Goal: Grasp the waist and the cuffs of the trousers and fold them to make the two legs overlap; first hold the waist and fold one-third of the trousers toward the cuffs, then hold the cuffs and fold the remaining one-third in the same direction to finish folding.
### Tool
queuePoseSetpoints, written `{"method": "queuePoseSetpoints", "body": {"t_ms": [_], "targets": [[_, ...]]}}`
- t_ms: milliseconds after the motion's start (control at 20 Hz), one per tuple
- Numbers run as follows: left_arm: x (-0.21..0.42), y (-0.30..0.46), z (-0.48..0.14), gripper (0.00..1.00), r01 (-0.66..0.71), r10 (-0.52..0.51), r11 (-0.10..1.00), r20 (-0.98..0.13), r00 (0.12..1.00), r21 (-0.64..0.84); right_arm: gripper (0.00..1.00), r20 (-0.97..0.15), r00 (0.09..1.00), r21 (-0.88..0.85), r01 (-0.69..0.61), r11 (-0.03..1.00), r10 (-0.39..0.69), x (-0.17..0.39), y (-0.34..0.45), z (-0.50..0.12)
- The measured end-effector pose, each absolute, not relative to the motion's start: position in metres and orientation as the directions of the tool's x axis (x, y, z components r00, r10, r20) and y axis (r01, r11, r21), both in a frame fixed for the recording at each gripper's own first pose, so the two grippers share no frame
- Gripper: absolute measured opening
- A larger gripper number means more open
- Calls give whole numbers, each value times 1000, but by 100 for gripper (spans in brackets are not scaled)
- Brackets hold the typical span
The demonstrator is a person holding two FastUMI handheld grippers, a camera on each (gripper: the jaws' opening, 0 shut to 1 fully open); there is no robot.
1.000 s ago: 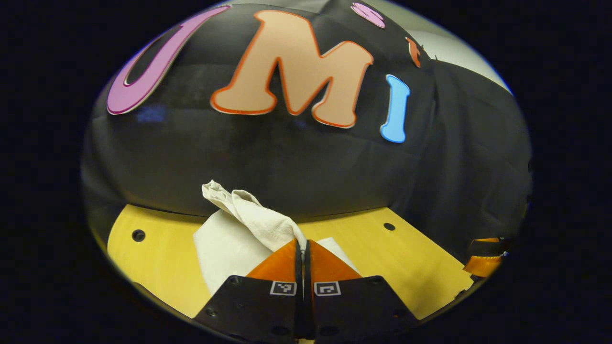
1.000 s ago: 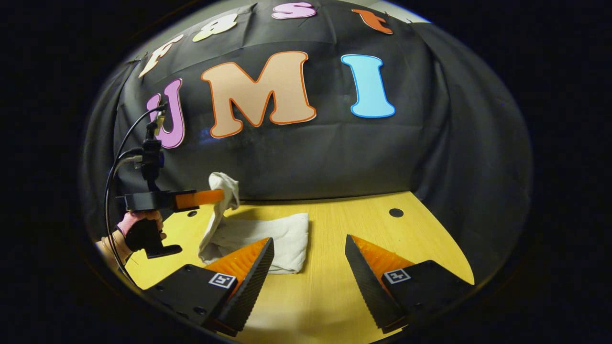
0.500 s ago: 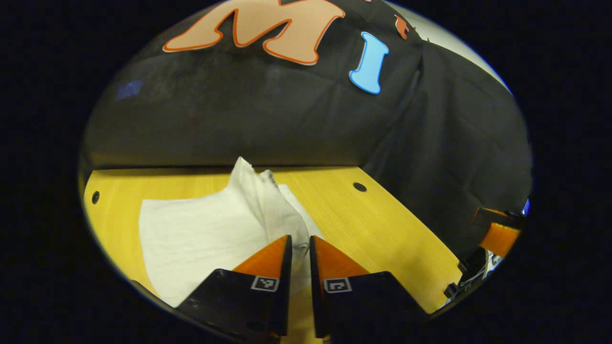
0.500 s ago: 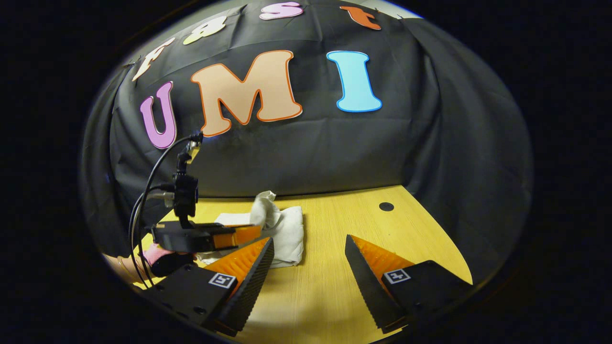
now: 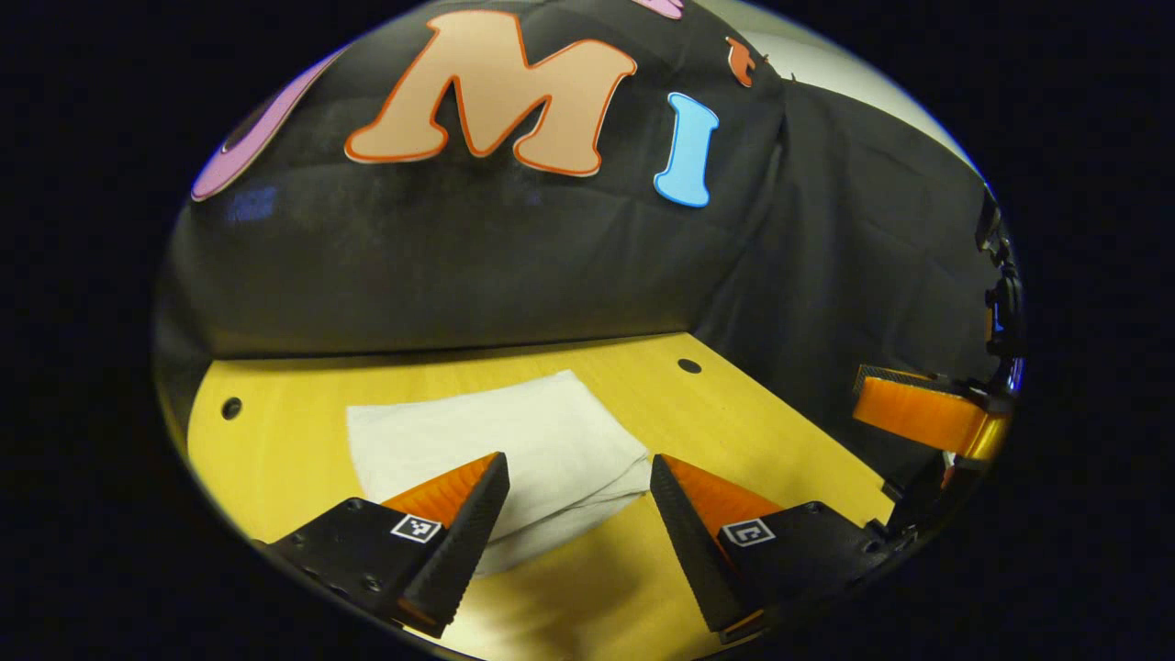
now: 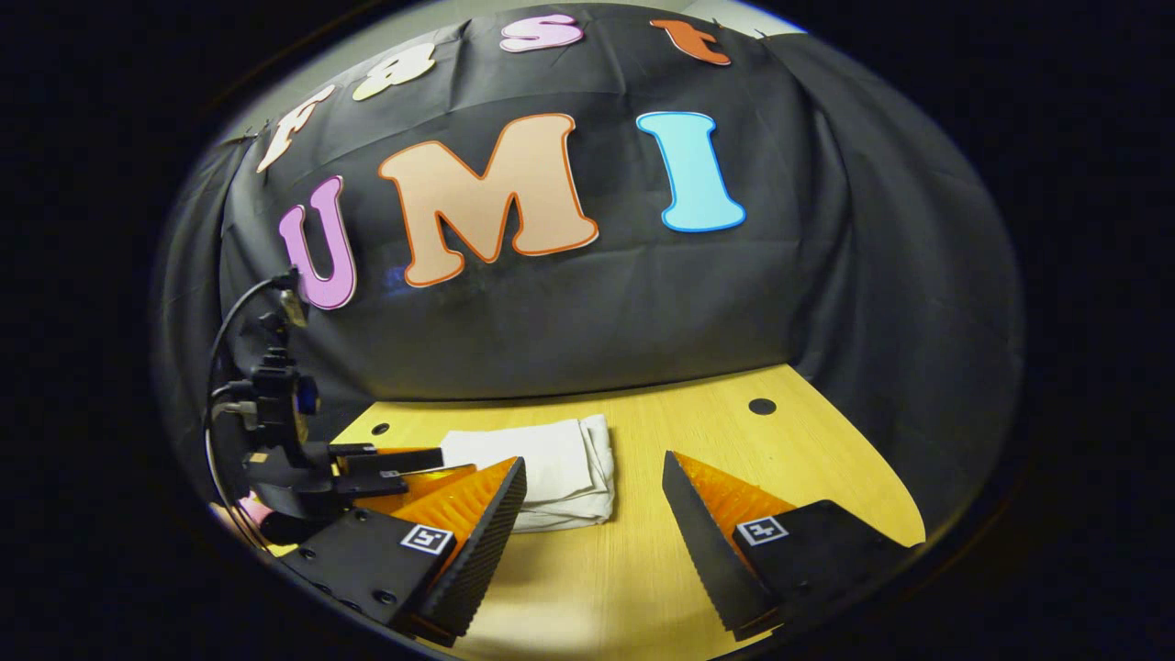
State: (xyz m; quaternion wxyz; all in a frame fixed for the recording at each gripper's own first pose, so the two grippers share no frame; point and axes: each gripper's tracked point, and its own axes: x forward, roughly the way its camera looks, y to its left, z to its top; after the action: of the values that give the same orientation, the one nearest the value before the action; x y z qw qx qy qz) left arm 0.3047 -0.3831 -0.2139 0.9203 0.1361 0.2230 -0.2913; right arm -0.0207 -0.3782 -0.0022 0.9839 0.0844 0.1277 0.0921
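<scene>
Left gripper view looks down my left hand-held gripper (image 5: 576,477), whose jaws stand spread wide with nothing between them; the trousers (image 5: 500,450) lie flat on the yellow table (image 5: 275,441) just ahead of the fingers, a compact pale rectangle with stacked layers showing along its near right edge; the left finger overlaps the cloth in the picture, though I cannot tell whether it touches; at the far right edge of this view my other gripper hangs above the table's side, well apart from the cloth.

From the right gripper view my right hand-held gripper (image 6: 592,505) is likewise spread and empty, over bare wood; the trousers (image 6: 537,468) sit beside its left finger, a tidy packet with a rounded fold on the right side and several layers visible at the front; the left hand-held gripper (image 6: 404,464) shows low at the left of the packet, near its edge; its jaws are hard to read from this angle.

I judge the folding done, or all but done: the legs appear overlapped and both thirds laid over, since no loose leg or cuff trails out; nothing is held by either gripper; what may be left is only a check that the edges line up, and drawing both grippers clear.
</scene>
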Motion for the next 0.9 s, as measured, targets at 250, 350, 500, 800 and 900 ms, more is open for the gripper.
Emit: {"method": "queuePoseSetpoints", "body": {"t_ms": [250, 350, 500, 800, 900], "targets": [[281, -340, -162, 94, 548, -433, 811, -419, 798, 205, 96, -190, 958, 191, -177, 965, 213, -29, -357, 18], [270, -325, -152, 94, 526, -419, 827, -406, 812, 198, 96, -180, 960, 176, -182, 967, 213, -35, -352, 23], [260, -301, -142, 94, 494, -398, 851, -394, 829, 180, 96, -175, 963, 165, -174, 971, 203, -51, -347, 28], [236, -261, -132, 94, 471, -386, 869, -383, 839, 155, 96, -167, 973, 180, -131, 975, 161, -83, -347, 32], [233, -256, -130, 94, 461, -381, 875, -378, 844, 149, 96, -173, 974, 177, -117, 977, 148, -90, -350, 30]]}}
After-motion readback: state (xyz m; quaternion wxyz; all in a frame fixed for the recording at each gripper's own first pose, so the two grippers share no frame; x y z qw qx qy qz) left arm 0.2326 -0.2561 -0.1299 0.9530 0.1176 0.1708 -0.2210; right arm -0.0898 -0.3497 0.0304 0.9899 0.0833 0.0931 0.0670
